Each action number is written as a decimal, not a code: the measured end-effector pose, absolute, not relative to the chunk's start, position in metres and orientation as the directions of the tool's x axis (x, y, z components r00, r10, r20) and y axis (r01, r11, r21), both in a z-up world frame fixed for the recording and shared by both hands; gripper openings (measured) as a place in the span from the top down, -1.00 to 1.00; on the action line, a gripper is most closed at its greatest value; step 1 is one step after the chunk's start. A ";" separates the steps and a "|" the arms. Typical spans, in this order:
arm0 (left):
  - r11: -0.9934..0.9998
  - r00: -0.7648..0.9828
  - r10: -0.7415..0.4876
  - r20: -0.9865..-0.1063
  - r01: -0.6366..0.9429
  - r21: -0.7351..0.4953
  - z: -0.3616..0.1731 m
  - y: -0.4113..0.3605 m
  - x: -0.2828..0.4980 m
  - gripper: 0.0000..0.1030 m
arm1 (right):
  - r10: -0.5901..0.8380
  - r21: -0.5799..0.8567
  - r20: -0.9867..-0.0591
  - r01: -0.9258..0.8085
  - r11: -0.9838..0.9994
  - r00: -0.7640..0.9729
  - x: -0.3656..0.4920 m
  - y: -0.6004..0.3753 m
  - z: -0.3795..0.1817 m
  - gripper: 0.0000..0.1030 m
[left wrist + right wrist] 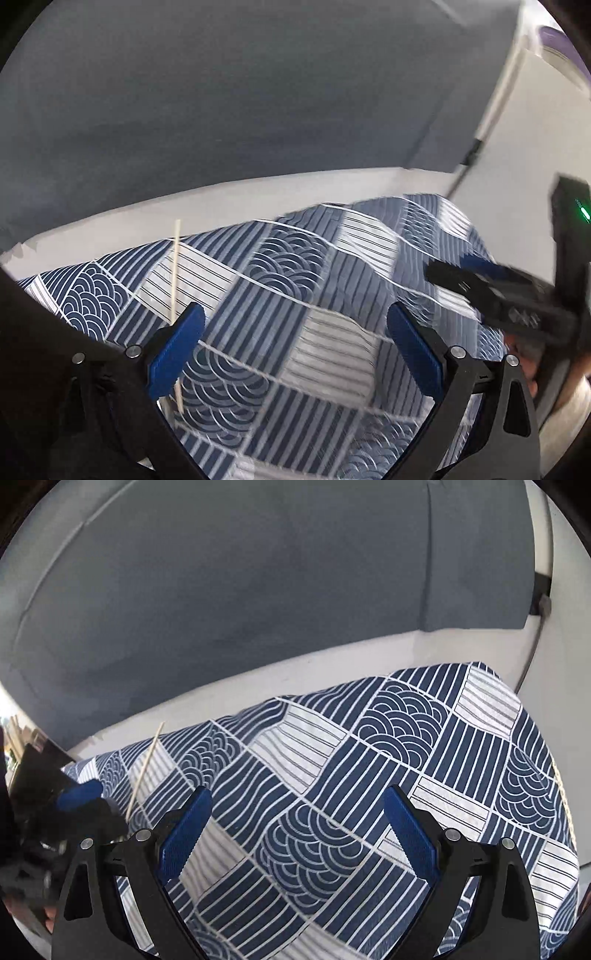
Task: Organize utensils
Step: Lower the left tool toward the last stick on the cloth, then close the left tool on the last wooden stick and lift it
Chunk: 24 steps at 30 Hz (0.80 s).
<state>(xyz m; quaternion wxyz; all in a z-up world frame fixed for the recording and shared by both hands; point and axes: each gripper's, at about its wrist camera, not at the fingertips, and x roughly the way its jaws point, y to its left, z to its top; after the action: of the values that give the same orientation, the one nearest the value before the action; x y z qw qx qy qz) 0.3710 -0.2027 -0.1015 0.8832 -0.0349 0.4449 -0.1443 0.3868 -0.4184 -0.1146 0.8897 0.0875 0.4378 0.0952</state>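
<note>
Left wrist view, from the left edge: a thin wooden stick [175, 273] stands nearly upright against the outer side of the left-hand blue pad. Its lower end reappears below that pad; whether it touches the pad or merely passes behind it cannot be told, the view being blurred.

Left gripper [295, 332]: fingers [177, 350] spread wide, nothing between them.

Beneath: a cloth [288, 266] in blue and white, patterned with stripes and wave arcs, covering the desk.

Behind the cloth: a pale ledge, then a grey wall [258, 92].

Right edge: the right gripper [491, 291] reaches in above the cloth, black-bodied with a blue pad, a green light on its housing.

Right wrist view, from the left edge: the left gripper [79, 794] shows as a dark body with a blue pad; the stick [144, 770] leans beside it, its upper end tilted to the right, its lower end close to the gripper.

Right gripper [297, 823]: fingers [184, 834] spread wide, empty, above the cloth [369, 775].

Far right: the cloth falls over the desk's corner, and a dark cable [532, 657] runs down the pale wall.
</note>
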 end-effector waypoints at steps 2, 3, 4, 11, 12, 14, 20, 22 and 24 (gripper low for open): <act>0.965 0.560 -0.256 -0.788 0.190 -0.179 -0.107 -0.200 0.381 -0.82 | 0.248 0.235 -0.767 -0.102 0.967 0.591 0.389 -0.418 -0.119 -0.74; 0.972 0.555 -0.231 -0.799 0.169 -0.163 -0.110 -0.200 0.386 -0.82 | 0.247 0.228 -0.773 -0.107 0.968 0.584 0.390 -0.417 -0.122 -0.74; 0.976 0.554 -0.211 -0.805 0.158 -0.147 -0.112 -0.201 0.389 -0.81 | 0.246 0.224 -0.777 -0.111 0.968 0.579 0.391 -0.418 -0.125 -0.74; 0.997 0.547 -0.078 -0.833 0.059 -0.055 -0.132 -0.200 0.408 -0.78 | 0.250 0.229 -0.806 -0.106 0.968 0.537 0.391 -0.422 -0.142 -0.74; 0.997 0.545 -0.072 -0.835 0.049 -0.054 -0.134 -0.199 0.410 -0.77 | 0.253 0.233 -0.810 -0.106 0.967 0.529 0.390 -0.422 -0.145 -0.74; 0.998 0.534 -0.065 -0.843 0.030 -0.057 -0.139 -0.197 0.412 -0.77 | 0.260 0.240 -0.817 -0.106 0.965 0.515 0.388 -0.422 -0.148 -0.74; 0.996 0.485 -0.052 -0.873 -0.042 -0.082 -0.160 -0.181 0.423 -0.74 | 0.257 0.246 -0.838 -0.087 0.965 0.481 0.389 -0.421 -0.157 -0.74; 0.995 0.477 -0.026 -0.879 -0.068 -0.066 -0.166 -0.176 0.424 -0.73 | 0.255 0.244 -0.843 -0.086 0.966 0.473 0.390 -0.420 -0.158 -0.74; 0.996 0.484 -0.028 -0.875 -0.062 -0.066 -0.166 -0.175 0.422 -0.73 | 0.250 0.237 -0.853 -0.087 0.968 0.459 0.391 -0.418 -0.161 -0.74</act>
<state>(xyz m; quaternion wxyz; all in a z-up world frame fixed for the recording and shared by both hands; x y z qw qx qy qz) 0.4224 -0.1750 -0.1657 0.8601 -0.0441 0.5081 0.0100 0.3909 -0.4176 -0.1612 0.8503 0.0798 0.5108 0.0988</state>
